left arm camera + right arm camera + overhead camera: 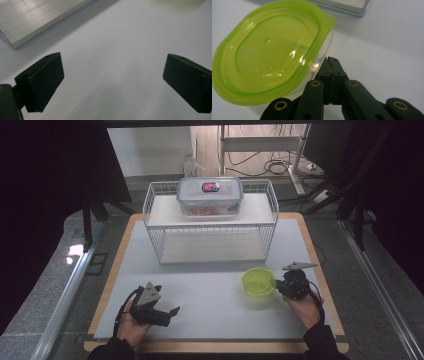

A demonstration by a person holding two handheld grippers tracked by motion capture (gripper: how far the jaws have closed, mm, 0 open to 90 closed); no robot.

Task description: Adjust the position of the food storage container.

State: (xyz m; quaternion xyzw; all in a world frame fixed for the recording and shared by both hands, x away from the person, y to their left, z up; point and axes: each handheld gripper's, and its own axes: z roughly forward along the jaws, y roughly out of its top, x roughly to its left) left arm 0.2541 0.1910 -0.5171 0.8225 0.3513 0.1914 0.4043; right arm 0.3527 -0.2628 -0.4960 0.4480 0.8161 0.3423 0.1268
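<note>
The right tool has its jaws pressed together, and in the right gripper view they meet just under the rim of a green-lidded clear container, at its near edge. Whether they pinch a thin lip of the container or merely push against its wall cannot be told from here; the closed tips sit tight against the clear plastic below the lid's tab. Gripping or nudging low at the edge like this seems meant to steer the light container across the desk without tipping it.

In the high view the container rests on the grey desk surface, right of centre, just in front of the white wire rack, with the right tool touching its right side.

The left tool rests low near the desk's front left, its jaws spread wide apart with nothing between them, probably parked and ready to help. The high view places it well apart from the container.

On the rack's upper shelf sits a blue-rimmed storage box with its lid on, suggesting the rack is where containers are stowed.
</note>
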